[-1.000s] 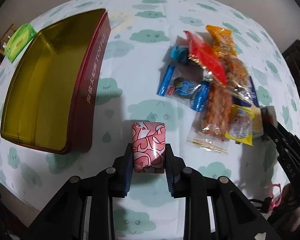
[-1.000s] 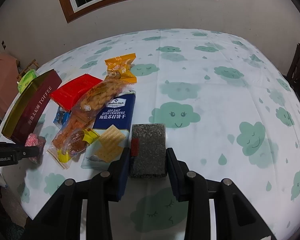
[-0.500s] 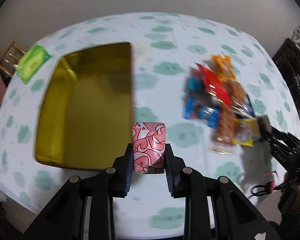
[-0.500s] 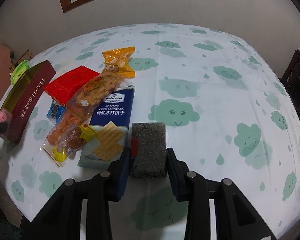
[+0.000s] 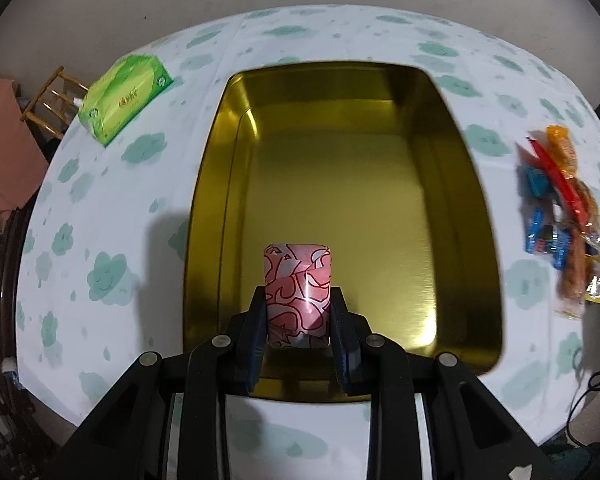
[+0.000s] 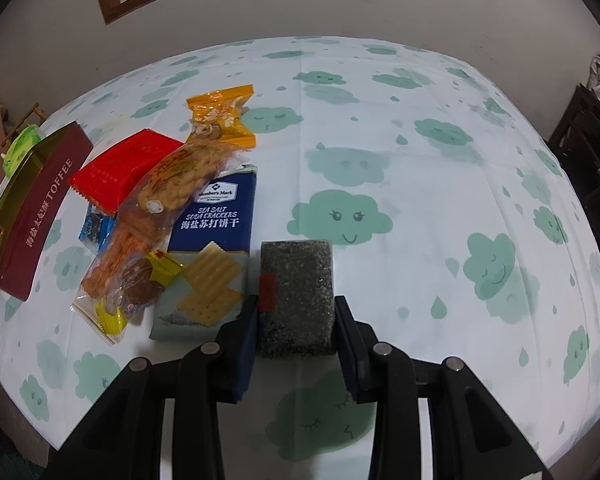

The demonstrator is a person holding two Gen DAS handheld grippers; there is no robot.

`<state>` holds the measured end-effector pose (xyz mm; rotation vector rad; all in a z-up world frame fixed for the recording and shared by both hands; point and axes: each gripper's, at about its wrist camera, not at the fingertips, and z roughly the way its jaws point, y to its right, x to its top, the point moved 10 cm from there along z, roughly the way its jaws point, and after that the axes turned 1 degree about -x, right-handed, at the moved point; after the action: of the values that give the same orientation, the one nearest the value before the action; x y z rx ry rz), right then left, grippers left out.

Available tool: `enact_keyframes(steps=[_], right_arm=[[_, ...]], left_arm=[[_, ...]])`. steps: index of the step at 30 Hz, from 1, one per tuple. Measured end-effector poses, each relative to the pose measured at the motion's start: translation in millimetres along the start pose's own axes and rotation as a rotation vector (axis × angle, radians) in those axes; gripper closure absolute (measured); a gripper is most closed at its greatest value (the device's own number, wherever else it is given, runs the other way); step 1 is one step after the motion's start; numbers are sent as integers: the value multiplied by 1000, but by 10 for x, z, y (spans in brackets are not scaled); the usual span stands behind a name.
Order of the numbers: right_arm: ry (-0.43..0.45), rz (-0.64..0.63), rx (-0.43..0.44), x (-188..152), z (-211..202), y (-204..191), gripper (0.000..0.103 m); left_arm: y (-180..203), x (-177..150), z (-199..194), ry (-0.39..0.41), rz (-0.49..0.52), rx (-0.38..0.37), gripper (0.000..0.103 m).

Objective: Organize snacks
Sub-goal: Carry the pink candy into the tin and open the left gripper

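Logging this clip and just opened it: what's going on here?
A person is sorting snacks with a gripper in each hand. The left gripper holds a pink wrapped snack above the near end of an open gold tin with nothing in it yet. The right gripper grips a dark speckled packet over the cloud-print tablecloth, beside a pile of snacks including a blue cracker pack.

- Left gripper (image 5: 298, 316): matte black linkage arms, silver round pivot screws, dark blue pads lining the inner finger faces.
- Right gripper (image 6: 296, 320): identical black construction, four silver pivot screws, dark blue finger pads.
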<state>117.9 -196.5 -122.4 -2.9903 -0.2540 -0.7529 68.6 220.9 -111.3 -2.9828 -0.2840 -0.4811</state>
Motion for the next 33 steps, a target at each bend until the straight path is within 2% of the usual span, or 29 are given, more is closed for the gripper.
enact_keyframes(steps=[6, 13, 14, 17, 20, 22, 24, 28, 33], right_arm=[[22, 31, -37, 37, -95, 73, 68], [61, 41, -65, 147, -253, 83, 68], [67, 44, -68, 166, -279, 83, 68], [87, 45, -63, 235, -372, 48, 68], [107, 33, -47, 316, -467, -78, 68], [118, 12, -21, 384, -513, -242, 68], [129, -16, 8, 443, -553, -451, 68], [141, -84, 84, 520, -586, -979, 68], [131, -184, 210, 543, -582, -1838, 68]], left_arm=[[-66, -89, 148, -33, 16, 2, 78], [-82, -135, 197, -33, 26, 7, 77], [-86, -136, 194, -31, 24, 10, 74], [-84, -125, 173, -14, 40, 19, 73], [-72, -105, 129, 1, 29, -4, 63], [-57, -80, 77, 19, 21, -34, 60], [-58, -59, 1, 44, 8, -54, 52], [-96, -26, -205, 99, -30, -119, 47], [-402, -24, -458, 171, -127, -97, 42]])
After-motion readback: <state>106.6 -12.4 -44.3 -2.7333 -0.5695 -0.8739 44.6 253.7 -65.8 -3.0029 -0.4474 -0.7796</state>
